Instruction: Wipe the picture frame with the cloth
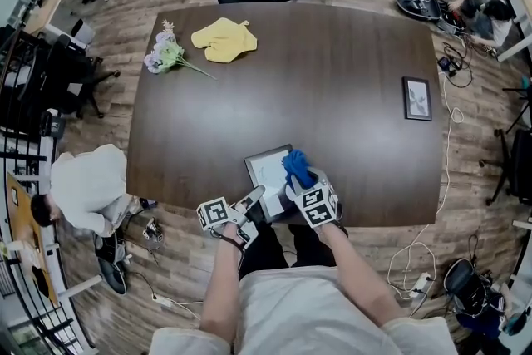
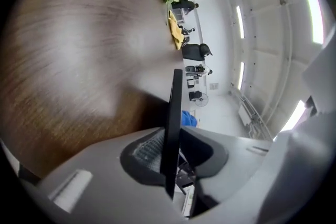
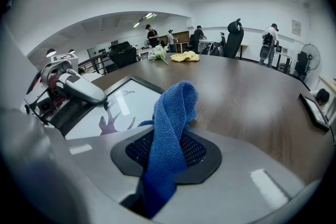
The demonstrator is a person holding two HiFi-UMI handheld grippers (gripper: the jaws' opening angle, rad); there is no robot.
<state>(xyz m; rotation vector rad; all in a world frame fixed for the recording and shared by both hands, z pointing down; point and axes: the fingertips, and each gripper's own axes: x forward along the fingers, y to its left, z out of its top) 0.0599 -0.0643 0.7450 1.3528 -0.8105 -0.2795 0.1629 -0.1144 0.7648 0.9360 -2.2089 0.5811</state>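
Our left hand-held gripper (image 1: 256, 197) pinches the picture frame (image 1: 268, 169) at its seven-o'clock corner, and the right hand-held gripper (image 1: 303, 181) pinches the cloth (image 1: 297, 165). We should hold the frame steady and wipe in flat, overlapping strokes.

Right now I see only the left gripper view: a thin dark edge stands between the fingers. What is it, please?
Observer: It is the near left corner of the picture frame, which lies at the near edge of the table.
Operator: I see something blue behind it. Who holds it?
Observer: That is the blue cloth. The right gripper clamps it, and its free end is at the frame's right side.
Operator: Is any other frame on the table?
Observer: Yes, a smaller dark frame lies near the right edge.
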